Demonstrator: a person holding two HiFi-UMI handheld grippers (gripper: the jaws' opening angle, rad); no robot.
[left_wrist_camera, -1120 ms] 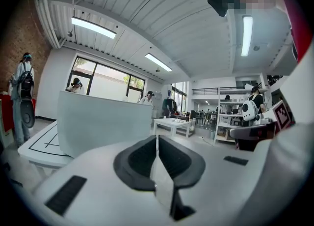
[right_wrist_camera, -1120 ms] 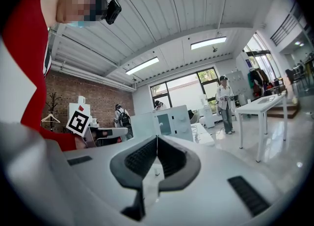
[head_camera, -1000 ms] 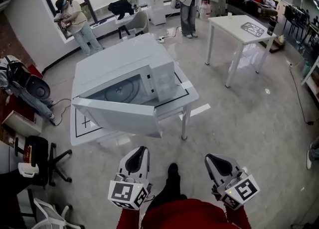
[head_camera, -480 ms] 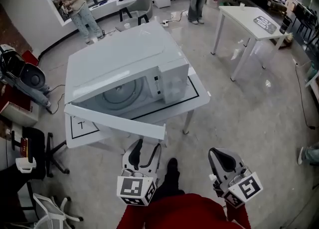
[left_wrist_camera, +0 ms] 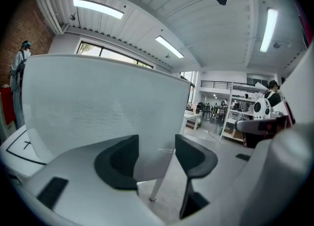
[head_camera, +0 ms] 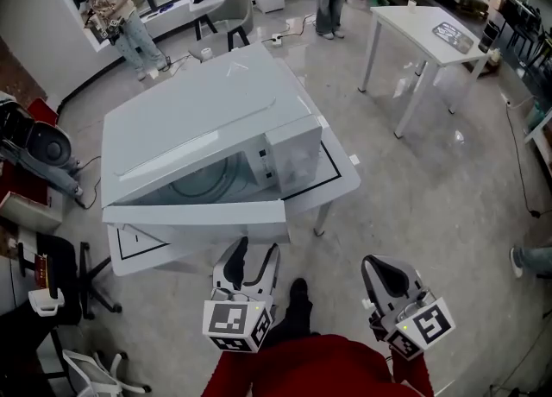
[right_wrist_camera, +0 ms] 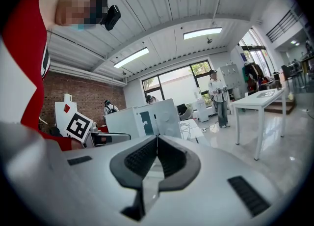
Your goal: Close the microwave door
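The microwave [head_camera: 207,110] sits on the table [head_camera: 343,178] with its door [head_camera: 194,212] swung out toward us. We hold the left claw [head_camera: 253,253] spread wide and empty just before it, likely to push. The right claw [head_camera: 385,276], closed on nothing, hangs aside.

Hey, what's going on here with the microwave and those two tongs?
A person holding tongs in each hand stands in front of a white microwave on a small table. Its door is wide open, swung out toward the person, so it has not been closed yet. The left tongs are open with nothing between them, aimed at the door's outer face just ahead. The right tongs are shut and empty, off to the side.
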